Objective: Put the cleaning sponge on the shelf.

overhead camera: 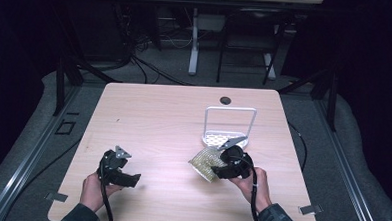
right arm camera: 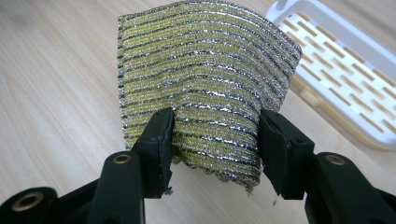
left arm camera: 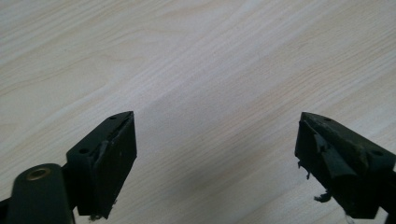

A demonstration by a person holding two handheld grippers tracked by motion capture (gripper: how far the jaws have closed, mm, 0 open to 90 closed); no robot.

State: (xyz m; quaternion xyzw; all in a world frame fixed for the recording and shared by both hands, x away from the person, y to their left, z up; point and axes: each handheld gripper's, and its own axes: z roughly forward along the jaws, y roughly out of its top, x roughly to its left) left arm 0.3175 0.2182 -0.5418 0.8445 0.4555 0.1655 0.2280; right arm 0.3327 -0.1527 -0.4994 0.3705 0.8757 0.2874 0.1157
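Right gripper pinches shiny sponge, held up over table, just beside white rack. Could slip out, bent and squashy, if squeeze loosens. Left gripper wide apart, holding nothing. High view adds rack's tall handle; gripper view hides it.

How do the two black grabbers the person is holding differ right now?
The right gripper is shut on a gold-and-silver striped scouring pad, lifted beside a white rack; the left gripper is open and holds nothing, over bare table. Both have black jaws.
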